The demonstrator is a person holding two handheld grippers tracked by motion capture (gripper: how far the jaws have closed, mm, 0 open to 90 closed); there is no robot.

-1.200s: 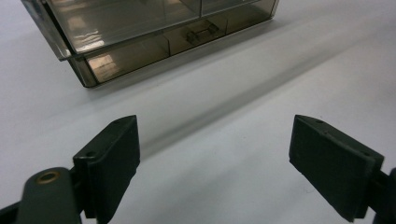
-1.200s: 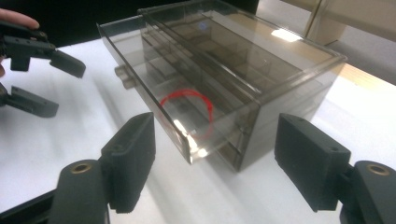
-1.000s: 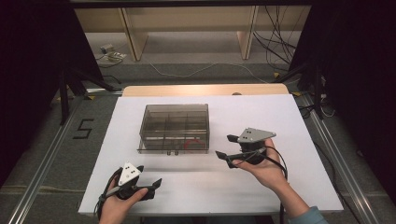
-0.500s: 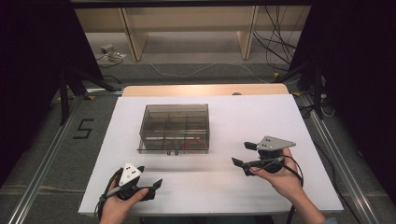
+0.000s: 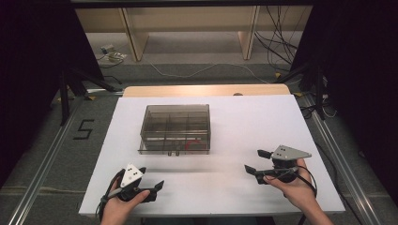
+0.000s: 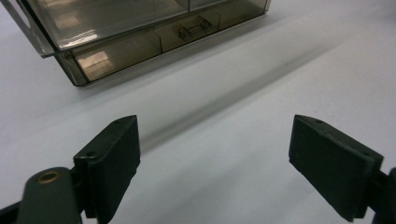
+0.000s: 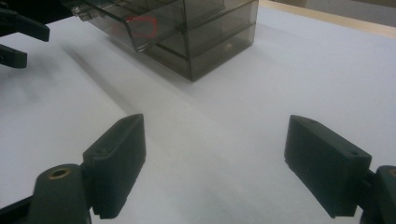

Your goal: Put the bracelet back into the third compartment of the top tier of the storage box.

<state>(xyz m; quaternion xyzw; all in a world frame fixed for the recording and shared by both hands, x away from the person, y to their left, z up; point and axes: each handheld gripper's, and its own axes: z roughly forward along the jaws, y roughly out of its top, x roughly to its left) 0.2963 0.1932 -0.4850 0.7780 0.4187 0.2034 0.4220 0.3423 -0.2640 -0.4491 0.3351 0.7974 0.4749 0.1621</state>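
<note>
A smoky clear plastic compartment box (image 5: 175,129) with its lid down sits in the middle of the white table top (image 5: 244,117). A red loop mark (image 5: 191,146) shows at its front right. My left gripper (image 5: 151,178) rests near the front edge, left of centre, open with nothing between its jaws. My right gripper (image 5: 255,161) is held at the front right, also open and holding nothing. In the left gripper view the box (image 6: 140,32) lies ahead of the open gripper (image 6: 212,140). In the right gripper view the box (image 7: 196,32) and red mark (image 7: 142,25) lie beyond the open gripper (image 7: 215,135).
Metal rails (image 5: 40,173) run along both sides of the table. A wooden strip (image 5: 206,90) borders the far edge. Cables (image 5: 281,42) and shelf legs stand on the floor behind. The other hand's gripper (image 7: 18,39) shows at the top left of the right gripper view.
My right gripper has moved right and toward the front edge, away from the box, staying open. The left gripper has not moved.
</note>
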